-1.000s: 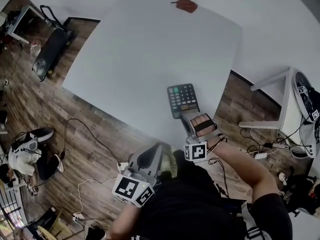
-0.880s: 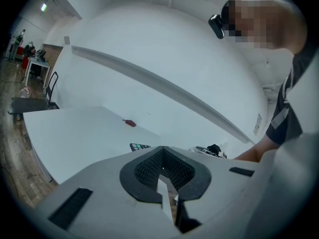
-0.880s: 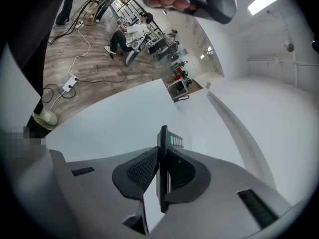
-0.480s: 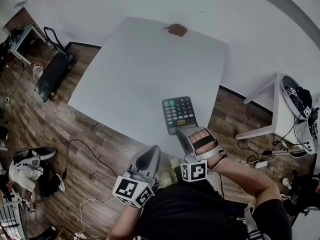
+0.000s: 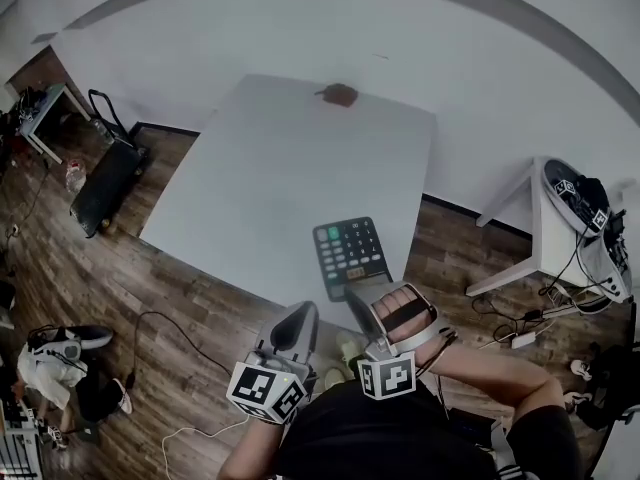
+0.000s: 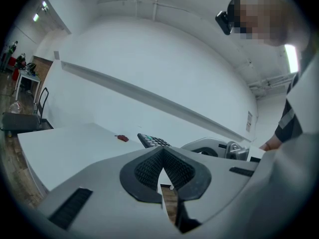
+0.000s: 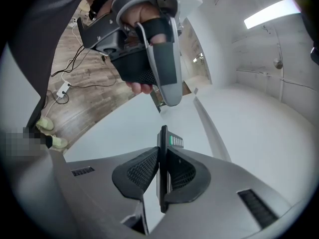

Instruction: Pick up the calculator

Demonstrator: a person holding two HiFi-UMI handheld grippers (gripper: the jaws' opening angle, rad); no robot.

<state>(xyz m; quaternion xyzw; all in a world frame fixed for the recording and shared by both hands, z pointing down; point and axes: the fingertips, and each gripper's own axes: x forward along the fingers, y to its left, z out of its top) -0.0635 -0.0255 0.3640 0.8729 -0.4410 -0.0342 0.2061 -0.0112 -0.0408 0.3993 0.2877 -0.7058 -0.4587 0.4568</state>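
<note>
White tabletop (image 5: 260, 168) fills the head view. Just past my right gripper (image 5: 364, 291) the calculator (image 5: 350, 251) juts out keys-up. It's pinched by its near edge, I'd guess so the keypad stays uncovered. My left gripper (image 5: 297, 315) hangs just beside it, spare.

Left gripper view: its jaws meet on nothing, and the calculator sits ahead of them.

Right gripper view: the pads (image 7: 143, 171) clamp the calculator's thin edge. Judging by the tabletop showing below it, it's clear of the table.
</note>
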